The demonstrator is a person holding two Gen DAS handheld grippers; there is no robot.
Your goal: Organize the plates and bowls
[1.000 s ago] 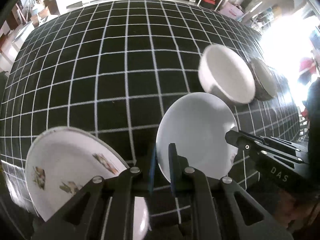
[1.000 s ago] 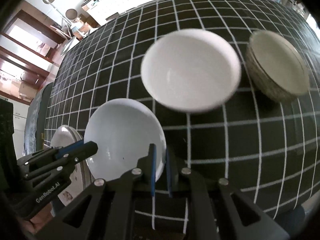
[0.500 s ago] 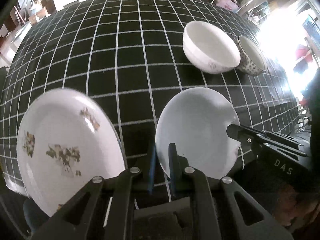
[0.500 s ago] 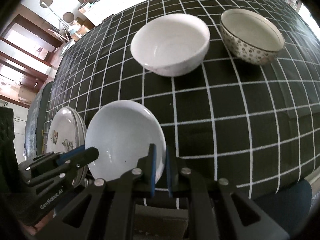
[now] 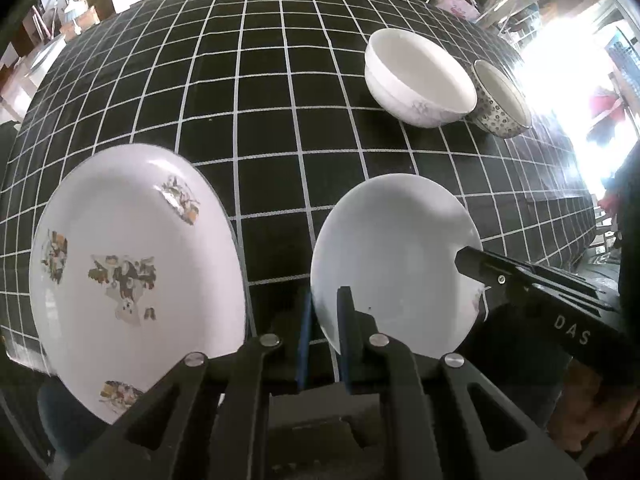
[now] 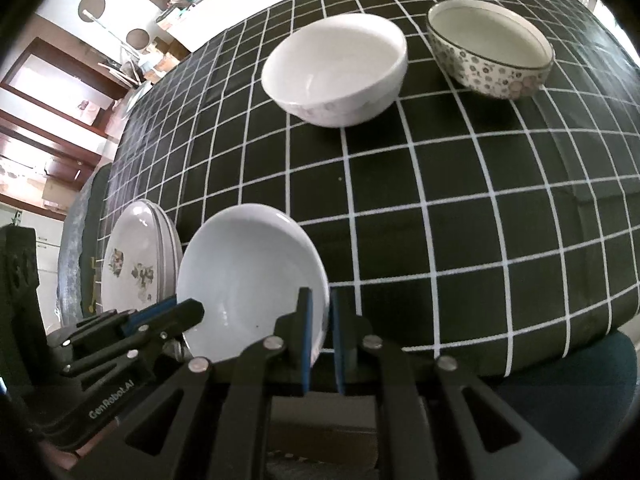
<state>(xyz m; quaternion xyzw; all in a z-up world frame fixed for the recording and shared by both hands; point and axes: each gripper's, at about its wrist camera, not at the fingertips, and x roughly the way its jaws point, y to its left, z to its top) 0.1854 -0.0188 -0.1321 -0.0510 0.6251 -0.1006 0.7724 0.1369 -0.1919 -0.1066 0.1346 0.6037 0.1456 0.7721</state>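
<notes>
Both the left tool (image 5: 323,332) and the right tool (image 6: 320,336) grip the white plate (image 5: 394,264) by opposite rims, probably to carry it level.

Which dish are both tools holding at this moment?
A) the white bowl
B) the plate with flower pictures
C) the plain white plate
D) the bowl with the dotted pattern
C: the left tool and the right tool each pinch an edge of the plain white plate; the other dishes are not gripped.
</notes>
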